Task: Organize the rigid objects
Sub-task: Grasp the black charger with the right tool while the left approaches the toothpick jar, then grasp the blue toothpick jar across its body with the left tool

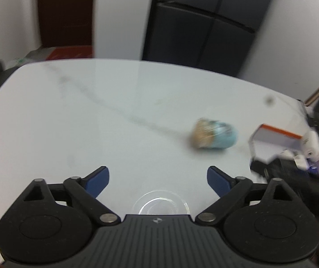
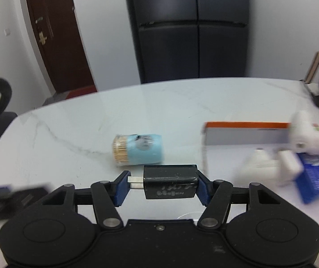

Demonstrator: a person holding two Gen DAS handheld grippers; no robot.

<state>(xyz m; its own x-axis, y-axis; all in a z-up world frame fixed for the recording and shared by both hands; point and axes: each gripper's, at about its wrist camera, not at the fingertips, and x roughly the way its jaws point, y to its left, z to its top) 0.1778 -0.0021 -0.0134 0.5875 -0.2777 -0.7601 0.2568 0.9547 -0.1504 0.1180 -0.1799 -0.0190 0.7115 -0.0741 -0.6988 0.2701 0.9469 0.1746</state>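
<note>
Carrying charger toward box, toothpicks left

Right gripper (image 2: 159, 185) pinches a black charger (image 2: 170, 184) end to end, plug prong against the left pad, held just above the table (image 2: 70, 134) near its front edge. Left gripper (image 1: 158, 179) is spread wide, nothing between its pads. Box (image 2: 246, 134) with orange rim sits at the right edge, already holding white adapters (image 2: 269, 163) and a blue pack (image 2: 315, 174), so sorting looks partly done. Toothpick tub (image 2: 138, 150) lies on its side mid-table, beside the box, still loose. Likely left: drop charger, fetch tub. Nothing blocks the path. Fridge (image 2: 190, 29) and door (image 2: 56, 33) behind.
</note>
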